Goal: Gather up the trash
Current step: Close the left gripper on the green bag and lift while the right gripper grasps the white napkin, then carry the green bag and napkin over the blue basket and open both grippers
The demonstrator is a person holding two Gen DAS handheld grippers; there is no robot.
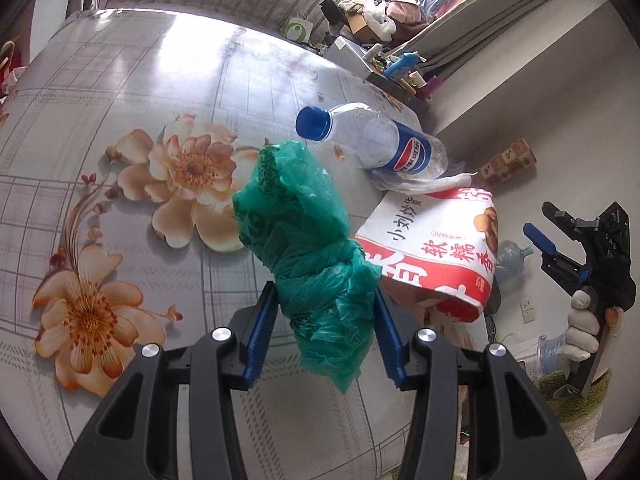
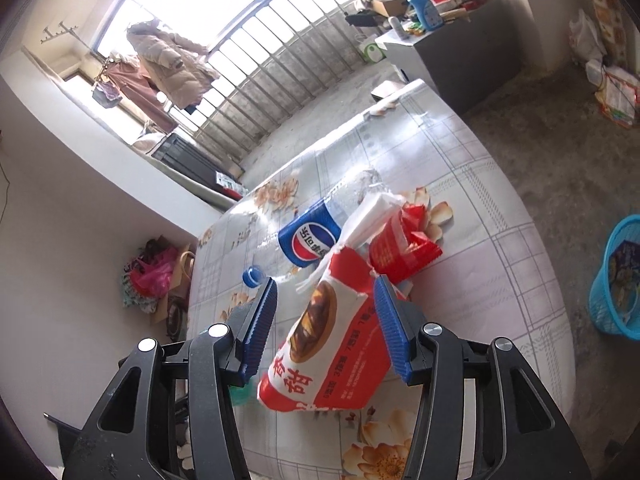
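Observation:
My left gripper [image 1: 325, 308] is shut on a crumpled green plastic bag [image 1: 304, 248] and holds it above the flowered table [image 1: 120, 120]. A clear Pepsi bottle [image 1: 372, 142] with a blue cap lies on the table, next to a red and white snack bag [image 1: 436, 248] and white crumpled plastic [image 1: 424, 182]. My right gripper [image 1: 560, 236] is open in the air off the table's right side. In the right wrist view my right gripper [image 2: 325, 312] is open above the snack bag [image 2: 328, 344]; the Pepsi bottle [image 2: 316, 232] and a red wrapper [image 2: 400, 248] lie beyond.
A blue plastic basket [image 2: 618, 276] holding some items stands on the floor right of the table. A cluttered grey cabinet [image 2: 452, 40] stands at the far end by the barred window. Bags [image 2: 152, 276] lie on the floor at the table's left.

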